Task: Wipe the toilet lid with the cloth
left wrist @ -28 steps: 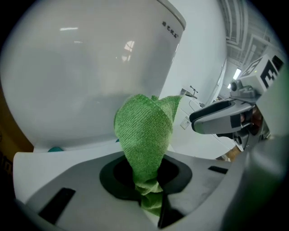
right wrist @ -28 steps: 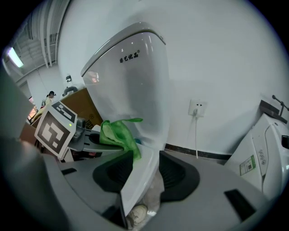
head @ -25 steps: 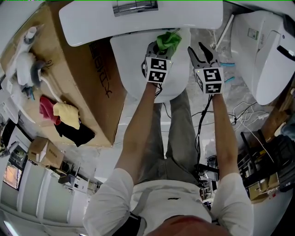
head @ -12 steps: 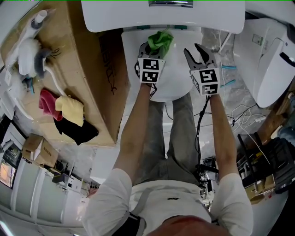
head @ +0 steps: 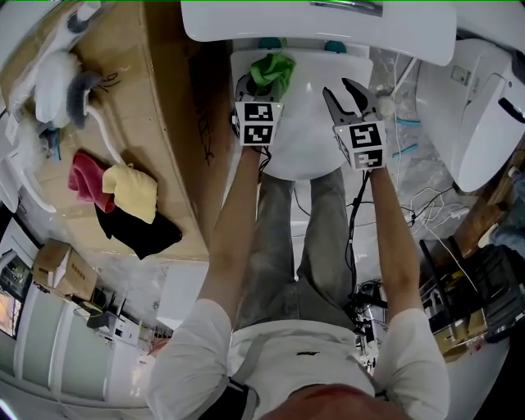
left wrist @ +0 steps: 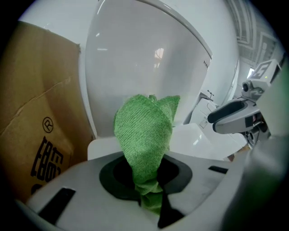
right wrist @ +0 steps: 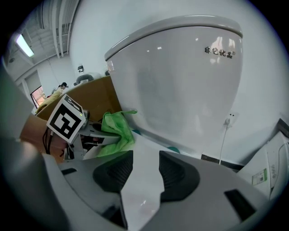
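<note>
The white toilet lid [head: 303,135] lies flat below the cistern [head: 320,25]. My left gripper [head: 261,82] is shut on a green cloth [head: 272,70] over the lid's rear left part. In the left gripper view the cloth [left wrist: 146,131] sticks up bunched from between the closed jaws of the left gripper [left wrist: 145,180]. My right gripper [head: 349,92] stands open with nothing in it over the lid's right side. The right gripper view shows the right gripper [right wrist: 144,167] above bare lid [right wrist: 144,153], with the cloth [right wrist: 115,133] resting on the lid to the left.
A large cardboard box [head: 164,123] stands tight against the toilet's left; red, yellow and black cloths [head: 123,197] and a brush [head: 78,98] lie on it. A second toilet [head: 484,107] stands to the right, with cables [head: 426,205] on the floor.
The left gripper has carried the cloth leftward across the rear of the lid. The right gripper has come in from beyond the lid's right edge to above it.
</note>
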Action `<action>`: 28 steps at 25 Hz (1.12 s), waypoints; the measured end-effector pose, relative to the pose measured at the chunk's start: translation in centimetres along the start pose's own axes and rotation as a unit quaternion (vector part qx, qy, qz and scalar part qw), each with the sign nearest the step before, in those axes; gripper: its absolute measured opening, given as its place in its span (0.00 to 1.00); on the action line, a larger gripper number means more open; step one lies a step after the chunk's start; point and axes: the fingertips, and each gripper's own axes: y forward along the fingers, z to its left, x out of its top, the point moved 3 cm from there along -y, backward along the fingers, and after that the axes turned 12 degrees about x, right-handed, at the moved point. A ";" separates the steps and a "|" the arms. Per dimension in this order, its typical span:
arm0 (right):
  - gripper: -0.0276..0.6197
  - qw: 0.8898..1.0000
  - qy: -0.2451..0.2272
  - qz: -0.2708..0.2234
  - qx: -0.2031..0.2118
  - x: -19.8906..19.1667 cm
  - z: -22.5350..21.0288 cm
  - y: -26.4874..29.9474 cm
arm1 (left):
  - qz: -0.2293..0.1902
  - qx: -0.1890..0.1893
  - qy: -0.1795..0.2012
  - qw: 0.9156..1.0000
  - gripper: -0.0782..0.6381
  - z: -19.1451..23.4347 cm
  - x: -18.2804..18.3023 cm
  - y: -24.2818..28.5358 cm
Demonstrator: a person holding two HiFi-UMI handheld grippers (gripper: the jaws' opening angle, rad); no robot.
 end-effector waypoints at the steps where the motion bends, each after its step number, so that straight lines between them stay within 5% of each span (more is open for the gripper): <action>1: 0.34 1.000 -0.002 0.001 0.000 0.2 0.3 0.1 | 0.000 0.005 0.000 1.000 0.23 0.5 -0.2 -0.1; 15: 0.34 1.000 0.000 -0.007 -0.012 0.4 2.8 0.7 | 0.015 0.116 0.006 0.993 0.23 6.8 -2.0 -2.2; 23: 0.34 1.000 0.009 -0.005 -0.016 -0.6 2.7 -0.4 | 0.021 0.194 0.011 0.981 0.22 9.3 -3.3 -4.7; 28: 0.34 1.000 0.009 -0.009 -0.011 -1.4 2.4 -0.9 | 0.026 0.266 0.044 0.963 0.22 10.0 -4.1 -6.5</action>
